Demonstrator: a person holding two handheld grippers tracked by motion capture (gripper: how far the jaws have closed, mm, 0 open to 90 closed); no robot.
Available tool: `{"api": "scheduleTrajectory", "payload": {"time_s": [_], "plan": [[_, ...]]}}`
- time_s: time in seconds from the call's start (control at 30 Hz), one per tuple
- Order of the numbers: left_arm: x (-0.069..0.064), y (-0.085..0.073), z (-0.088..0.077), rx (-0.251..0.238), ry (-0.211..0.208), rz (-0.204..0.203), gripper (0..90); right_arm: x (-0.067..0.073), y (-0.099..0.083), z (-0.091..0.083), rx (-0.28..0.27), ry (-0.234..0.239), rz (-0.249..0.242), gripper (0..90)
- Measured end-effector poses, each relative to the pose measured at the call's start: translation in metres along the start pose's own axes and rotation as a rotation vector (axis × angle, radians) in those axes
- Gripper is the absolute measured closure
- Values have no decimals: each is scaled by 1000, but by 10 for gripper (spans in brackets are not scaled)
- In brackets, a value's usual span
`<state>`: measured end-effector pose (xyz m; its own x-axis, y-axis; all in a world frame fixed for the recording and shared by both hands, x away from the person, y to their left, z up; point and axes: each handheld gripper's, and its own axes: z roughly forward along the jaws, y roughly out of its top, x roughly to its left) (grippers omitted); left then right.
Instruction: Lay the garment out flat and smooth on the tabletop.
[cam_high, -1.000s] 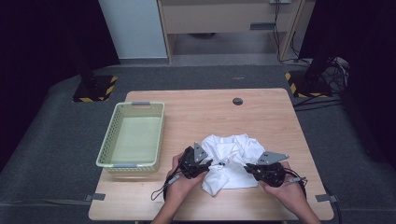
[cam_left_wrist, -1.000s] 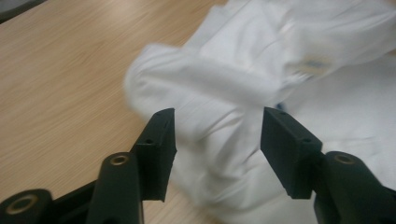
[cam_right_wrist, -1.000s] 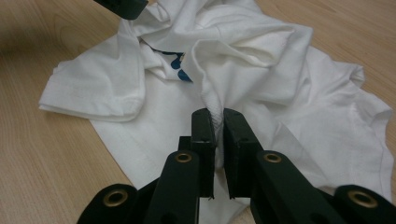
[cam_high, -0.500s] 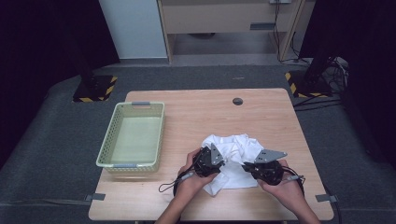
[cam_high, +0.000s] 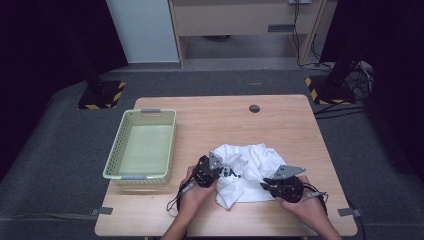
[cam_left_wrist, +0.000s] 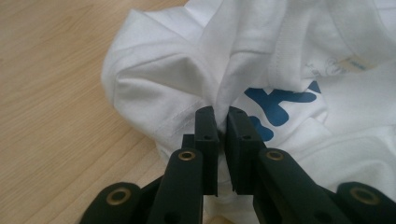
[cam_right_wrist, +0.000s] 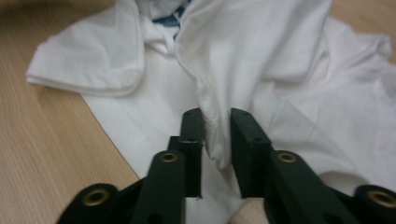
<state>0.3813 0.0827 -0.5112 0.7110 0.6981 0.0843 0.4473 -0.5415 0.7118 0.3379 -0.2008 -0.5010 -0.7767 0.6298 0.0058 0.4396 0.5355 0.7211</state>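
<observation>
Standing on the left part of the wooden table, the pale green plastic basket has perforated walls and nothing inside it that the high view can show; its pale floor is bare. A white T-shirt with a blue print lies crumpled on the near middle of the table, just to the right of the basket and not in it.

The left gripper sits at the shirt's left edge. In the left gripper view its jaws have just been closing and now pinch a raised fold of the white cloth, the pads narrow with fabric squeezed between them, beside the blue lettering. The right gripper rests at the shirt's right near corner. In the right gripper view its jaws have just been opening a little; a ribbed hem of the T-shirt hangs between the pads, touching the left one, while a thin gap shows at the other, so the hold looks slack.

Much of the blue print is folded under cloth and cannot be read. A small label near the collar is too blurred to make out. Both forearms are cut off by the bottom edge of the high view. A round dark grommet sits in the far table top.
</observation>
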Motion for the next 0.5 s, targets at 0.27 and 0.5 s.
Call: {"api": "scheduleTrajectory", "payload": {"time_s": [0.27, 0.5], "plan": [[-2, -1, 4, 21, 4, 20, 838, -3, -19, -1, 1, 3, 6, 562], [-3, -2, 4, 19, 4, 18, 836, -6, -26, -1, 1, -3, -28, 564]]}}
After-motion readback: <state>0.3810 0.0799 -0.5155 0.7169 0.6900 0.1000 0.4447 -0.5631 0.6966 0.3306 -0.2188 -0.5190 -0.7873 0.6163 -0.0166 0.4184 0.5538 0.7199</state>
